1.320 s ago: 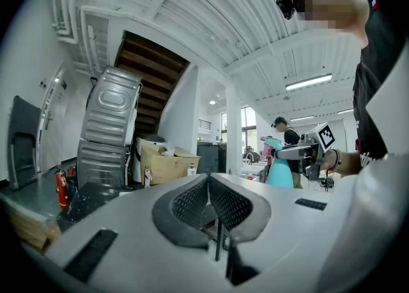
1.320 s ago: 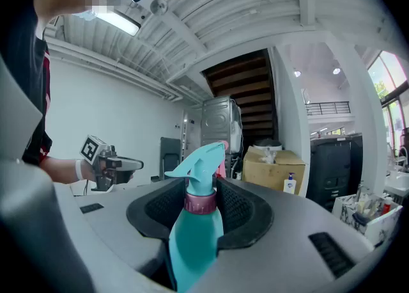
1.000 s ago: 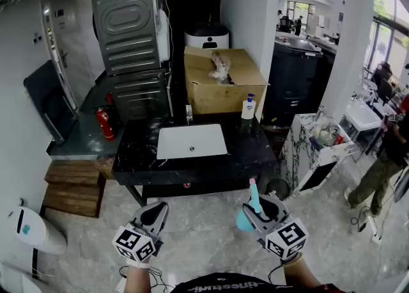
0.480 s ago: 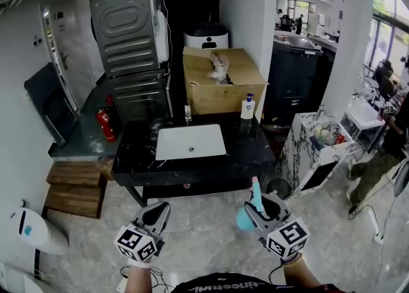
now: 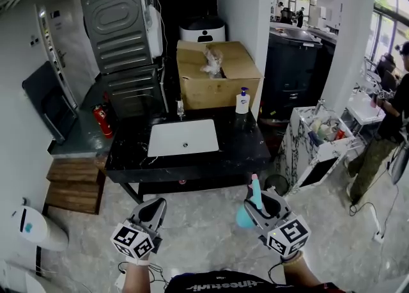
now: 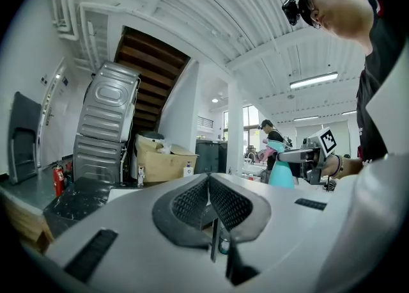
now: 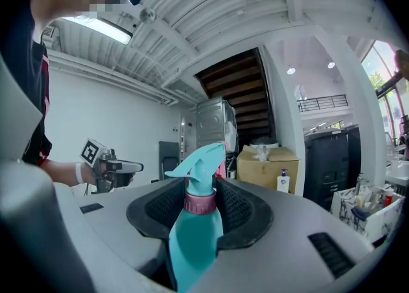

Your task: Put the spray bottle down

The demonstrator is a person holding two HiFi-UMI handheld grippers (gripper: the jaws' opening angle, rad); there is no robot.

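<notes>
A teal spray bottle point(image 7: 195, 221) with a pink collar stands upright between the jaws of my right gripper point(image 7: 199, 205), which is shut on it; in the head view the spray bottle point(image 5: 249, 208) shows at the right gripper point(image 5: 259, 203), low and right, over the marble floor. My left gripper point(image 5: 153, 208) hangs level at the lower left, its jaws pressed together with nothing in them; the left gripper point(image 6: 208, 201) shows the same in its own view. Ahead stands a black marble counter point(image 5: 243, 148) with a white sink point(image 5: 183, 137).
A soap pump bottle point(image 5: 241, 101) and a small faucet point(image 5: 179, 107) stand at the counter's back edge, before a cardboard box point(image 5: 217, 80). A grey machine point(image 5: 121, 42) rises back left. A cluttered white cart point(image 5: 319, 141) and a person point(image 5: 386, 132) stand right. Wooden steps point(image 5: 73, 183) lie left.
Both grippers and the head have moved forward toward the black counter, which now sits slightly closer and more to the left. The bottle stays held in the right gripper.
</notes>
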